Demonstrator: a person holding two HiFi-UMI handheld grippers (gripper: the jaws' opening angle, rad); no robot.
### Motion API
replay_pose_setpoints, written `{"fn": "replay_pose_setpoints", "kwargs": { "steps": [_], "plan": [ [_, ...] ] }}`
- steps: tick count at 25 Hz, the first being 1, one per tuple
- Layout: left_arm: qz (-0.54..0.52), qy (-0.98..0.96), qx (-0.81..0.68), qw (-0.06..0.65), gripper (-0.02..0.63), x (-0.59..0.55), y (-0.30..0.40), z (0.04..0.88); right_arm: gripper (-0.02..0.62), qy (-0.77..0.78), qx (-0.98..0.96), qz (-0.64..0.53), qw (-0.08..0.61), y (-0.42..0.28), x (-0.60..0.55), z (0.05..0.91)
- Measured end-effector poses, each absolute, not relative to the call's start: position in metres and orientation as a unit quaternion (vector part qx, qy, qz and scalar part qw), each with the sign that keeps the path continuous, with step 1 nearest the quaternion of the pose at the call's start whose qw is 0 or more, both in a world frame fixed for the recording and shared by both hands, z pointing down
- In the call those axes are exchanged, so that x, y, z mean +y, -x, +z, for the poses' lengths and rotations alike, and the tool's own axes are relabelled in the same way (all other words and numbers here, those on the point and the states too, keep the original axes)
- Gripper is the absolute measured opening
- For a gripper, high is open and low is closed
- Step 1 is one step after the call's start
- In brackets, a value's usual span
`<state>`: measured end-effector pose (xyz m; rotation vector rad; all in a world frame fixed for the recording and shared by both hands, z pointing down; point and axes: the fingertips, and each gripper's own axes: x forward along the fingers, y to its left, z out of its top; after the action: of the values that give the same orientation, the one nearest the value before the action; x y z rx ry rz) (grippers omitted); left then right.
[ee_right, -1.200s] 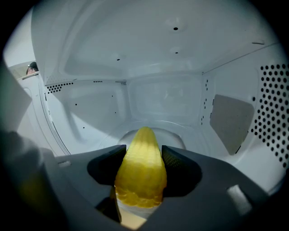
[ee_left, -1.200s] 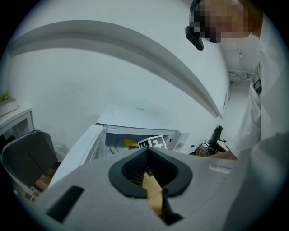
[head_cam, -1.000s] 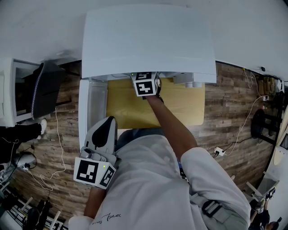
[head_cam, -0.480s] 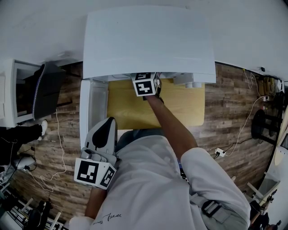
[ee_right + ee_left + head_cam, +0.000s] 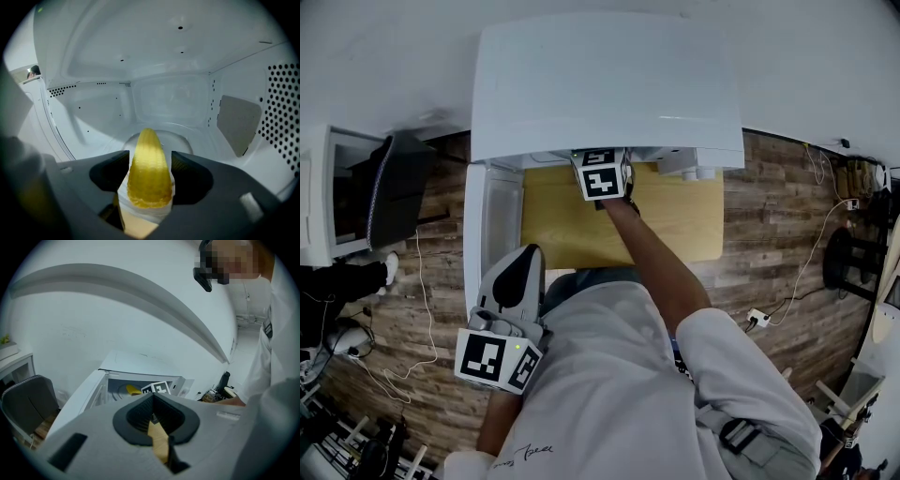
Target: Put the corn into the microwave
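Corn (image 5: pixel 148 180): yellow cob, white husk at the base, tip pointing at the rear wall. It sits mid-frame inside the white microwave (image 5: pixel 178 101), over the glass turntable (image 5: pixel 183 140). Right gripper (image 5: pixel 150 158): jaws just opened, spread wide, cob between them and not pinched. Left gripper (image 5: pixel 153 398): jaws pressed together, empty.

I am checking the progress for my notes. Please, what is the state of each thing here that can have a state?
Door: open, at the left of the microwave.
Right gripper: open; jaws have just been opening.
Corn: inside the microwave, between the right gripper's jaws.
Left gripper: shut, empty, outside the microwave.
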<state>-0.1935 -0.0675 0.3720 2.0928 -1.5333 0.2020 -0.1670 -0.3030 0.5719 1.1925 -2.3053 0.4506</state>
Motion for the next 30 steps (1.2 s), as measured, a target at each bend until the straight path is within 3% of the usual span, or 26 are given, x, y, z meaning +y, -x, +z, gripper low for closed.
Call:
{"fn": "replay_pose_setpoints", "kwargs": {
  "steps": [30],
  "plan": [
    [0.066, -0.791, -0.555, 0.250, -0.011, -0.052, 0.177, 0.363, 0.284, -0.452, -0.847, 0.176, 0.216, 0.138, -0.275, 0.545]
  ]
}}
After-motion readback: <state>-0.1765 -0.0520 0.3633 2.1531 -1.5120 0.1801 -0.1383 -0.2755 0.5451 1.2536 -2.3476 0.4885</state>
